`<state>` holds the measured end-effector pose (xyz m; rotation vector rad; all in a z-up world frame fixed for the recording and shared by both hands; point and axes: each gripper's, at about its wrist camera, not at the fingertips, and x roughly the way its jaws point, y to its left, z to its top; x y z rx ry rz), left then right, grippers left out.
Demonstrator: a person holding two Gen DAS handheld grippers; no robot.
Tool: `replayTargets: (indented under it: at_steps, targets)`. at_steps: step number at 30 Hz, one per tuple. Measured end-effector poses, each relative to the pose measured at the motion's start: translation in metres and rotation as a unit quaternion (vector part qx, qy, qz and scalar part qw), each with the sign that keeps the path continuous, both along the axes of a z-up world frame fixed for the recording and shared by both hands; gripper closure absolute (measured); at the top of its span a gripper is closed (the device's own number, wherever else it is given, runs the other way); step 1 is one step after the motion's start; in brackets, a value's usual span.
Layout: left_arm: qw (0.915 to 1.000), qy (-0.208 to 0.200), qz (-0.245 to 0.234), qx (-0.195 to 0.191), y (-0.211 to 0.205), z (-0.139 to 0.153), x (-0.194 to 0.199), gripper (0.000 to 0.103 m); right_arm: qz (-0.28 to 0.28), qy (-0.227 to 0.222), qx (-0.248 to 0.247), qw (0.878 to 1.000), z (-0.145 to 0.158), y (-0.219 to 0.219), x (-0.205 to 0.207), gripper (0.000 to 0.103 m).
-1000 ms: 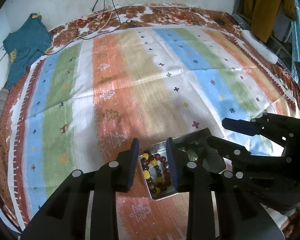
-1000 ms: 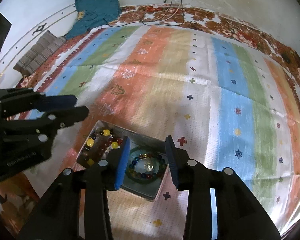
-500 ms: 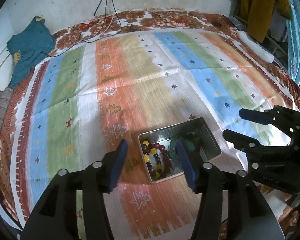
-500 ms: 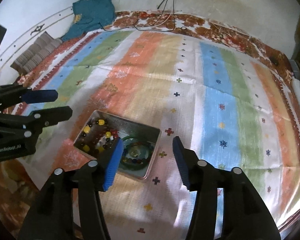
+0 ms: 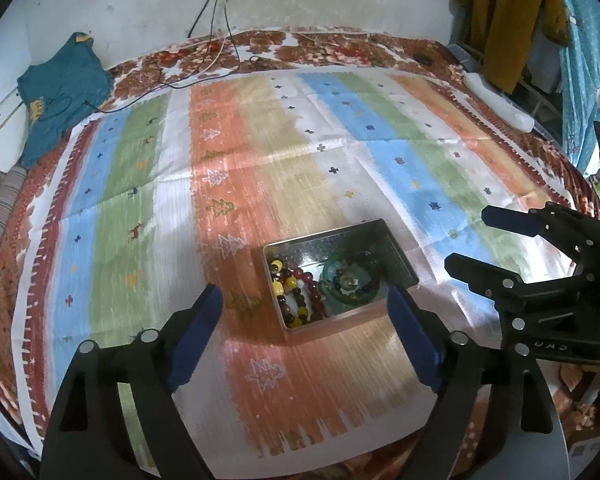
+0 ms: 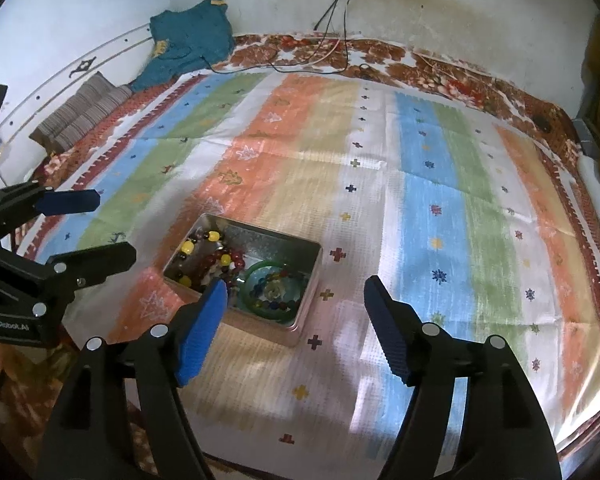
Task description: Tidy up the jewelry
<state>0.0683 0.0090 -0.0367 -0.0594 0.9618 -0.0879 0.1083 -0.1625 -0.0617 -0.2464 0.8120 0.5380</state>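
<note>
Beads [image 5: 296, 296] and green bangle [image 5: 350, 282] fill metal tin [image 5: 400, 256]; both hand-held grippers opening, empty.

Soft daylight is filling both views, seemingly coming from the right of the left gripper [image 5: 304, 320], where the curtain [image 5: 588, 52] is glowing pale blue. Glare is washing out the striped cloth [image 5: 260, 168] ahead of the left gripper's fingertips, and a whitish sheen is spreading over it beside the right gripper [image 6: 294, 314]. The metal tin [image 5: 400, 252] is catching small reflections along its rim. Faint shadows are lying on the cloth just under both pairs of jaws. Fisheye bending is curving the wall [image 6: 460, 20] and the cloth's edges, and black vignetting is darkening every corner. The beads in the tin are looking slightly smeared, perhaps from motion.
</note>
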Motion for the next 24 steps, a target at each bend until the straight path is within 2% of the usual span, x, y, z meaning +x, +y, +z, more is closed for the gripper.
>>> replayTargets:
  at_steps: [6,9,11,24]
  targets:
    - [0.9999,-0.009,-0.009,-0.011,-0.004,0.002,-0.014,0.016,0.003,-0.015,0.006,1.0,0.005,-0.005,-0.011,0.02]
    - [0.9996,-0.024,-0.01,-0.012,-0.005,0.005,-0.024,0.006,0.005,-0.019,0.012,1.0,0.008,-0.009,-0.016,0.013]
    - [0.9994,-0.033,-0.009,-0.009,-0.007,0.007,-0.029,0.006,0.008,-0.022,0.02,1.0,0.01,-0.011,-0.02,0.01]
    - [0.9979,-0.065,0.008,0.0,-0.007,0.014,-0.048,0.006,0.011,-0.027,0.051,0.998,0.017,-0.022,-0.034,0.008]
